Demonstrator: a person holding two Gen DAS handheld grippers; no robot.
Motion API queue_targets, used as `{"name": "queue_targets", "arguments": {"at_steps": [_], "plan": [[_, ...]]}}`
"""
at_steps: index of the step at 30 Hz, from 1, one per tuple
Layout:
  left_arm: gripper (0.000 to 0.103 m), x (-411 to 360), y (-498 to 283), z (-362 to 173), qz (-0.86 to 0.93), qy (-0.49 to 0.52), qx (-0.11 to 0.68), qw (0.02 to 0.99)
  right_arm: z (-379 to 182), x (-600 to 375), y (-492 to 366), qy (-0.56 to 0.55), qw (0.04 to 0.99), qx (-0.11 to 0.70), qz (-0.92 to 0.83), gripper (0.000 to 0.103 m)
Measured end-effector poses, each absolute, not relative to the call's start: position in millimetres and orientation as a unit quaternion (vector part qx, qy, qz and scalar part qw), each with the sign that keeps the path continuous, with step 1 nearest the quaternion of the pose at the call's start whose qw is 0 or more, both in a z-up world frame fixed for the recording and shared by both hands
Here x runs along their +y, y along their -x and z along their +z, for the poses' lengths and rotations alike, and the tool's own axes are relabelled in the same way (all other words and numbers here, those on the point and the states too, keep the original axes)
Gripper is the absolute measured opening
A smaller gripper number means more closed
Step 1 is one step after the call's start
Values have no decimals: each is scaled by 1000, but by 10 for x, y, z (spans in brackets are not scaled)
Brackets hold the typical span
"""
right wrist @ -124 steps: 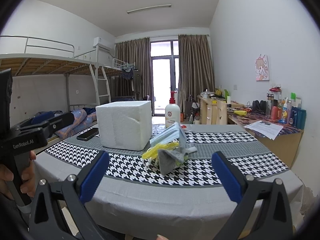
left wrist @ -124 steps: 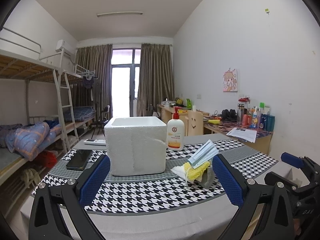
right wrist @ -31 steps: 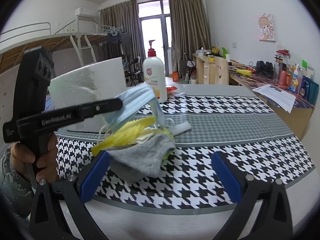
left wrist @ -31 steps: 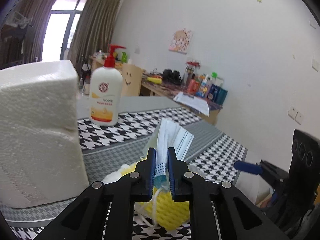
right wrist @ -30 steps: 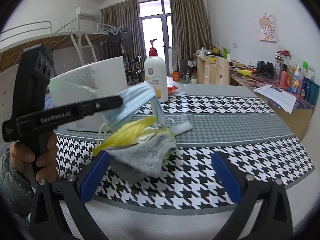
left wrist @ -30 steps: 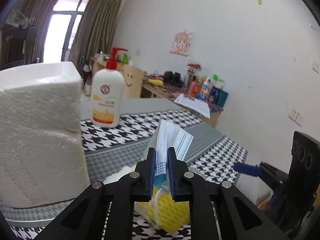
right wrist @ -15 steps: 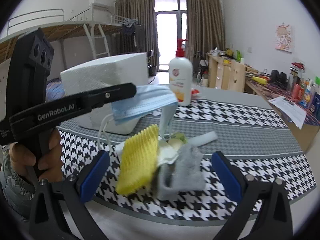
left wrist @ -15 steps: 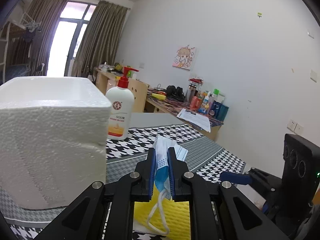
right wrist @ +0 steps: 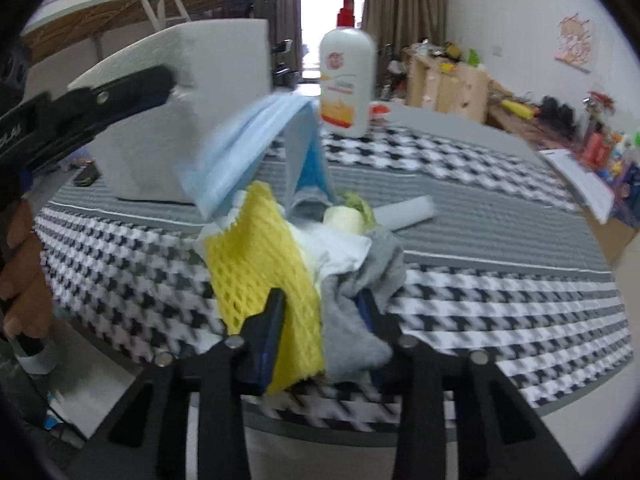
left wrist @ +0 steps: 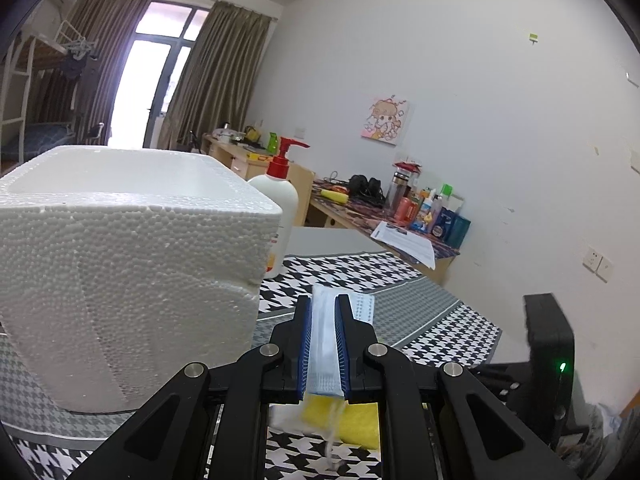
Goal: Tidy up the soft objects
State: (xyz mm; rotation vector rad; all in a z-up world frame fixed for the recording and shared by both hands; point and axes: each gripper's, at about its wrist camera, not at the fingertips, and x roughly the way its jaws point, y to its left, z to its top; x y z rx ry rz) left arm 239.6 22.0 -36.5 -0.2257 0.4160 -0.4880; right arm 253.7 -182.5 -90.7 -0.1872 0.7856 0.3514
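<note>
While the left gripper (left wrist: 323, 344) pinches a blue face mask (left wrist: 322, 354) tight between its two blue pads, the mask hangs up off the pile, likely so it can go somewhere by itself. Just under those fingers lies the yellow foam net (left wrist: 352, 420). Beside them, to the left, stands the big white foam box (left wrist: 128, 280), which may be where the soft things should go. Past the box is a lotion bottle (left wrist: 280, 208).

The jaws of the right gripper (right wrist: 322, 312) have just been closing. Between them are the yellow foam net (right wrist: 260, 264) and a grey cloth (right wrist: 352, 320); the pads seem to squeeze both, though the picture is blurry. Grabbing low at the near edge keeps the pile together. Just past these fingers sit white tissue (right wrist: 340, 248) and a little roll (right wrist: 344, 218), all on the checked tablecloth (right wrist: 500, 300). Up to the left, a hand (right wrist: 20, 272) holds the other tool, with the mask (right wrist: 248, 148) drooping down from it.
</note>
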Motion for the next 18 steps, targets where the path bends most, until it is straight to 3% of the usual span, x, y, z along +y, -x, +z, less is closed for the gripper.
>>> {"name": "queue_targets", "arguments": {"at_steps": [9,11,13,15,18], "plan": [[14,105,-2463,-475,-266,100,239,928,-727,-2262,-2526,59,916,363,159,36],[27,56,-2471,-477,-271,95,241,927,-678,-2209,-2481,69,920,349,167,42],[73,62,-2459,-464,-261,91,235,932,-621,-2166,-2367,91,930,321,152,53],[84,79,-2433,-439,-245,91,218,940,-566,-2170,-2279,99,937,301,150,59],[85,72,-2462,-462,-240,87,224,940,-505,-2163,-2196,91,938,293,163,60]]}}
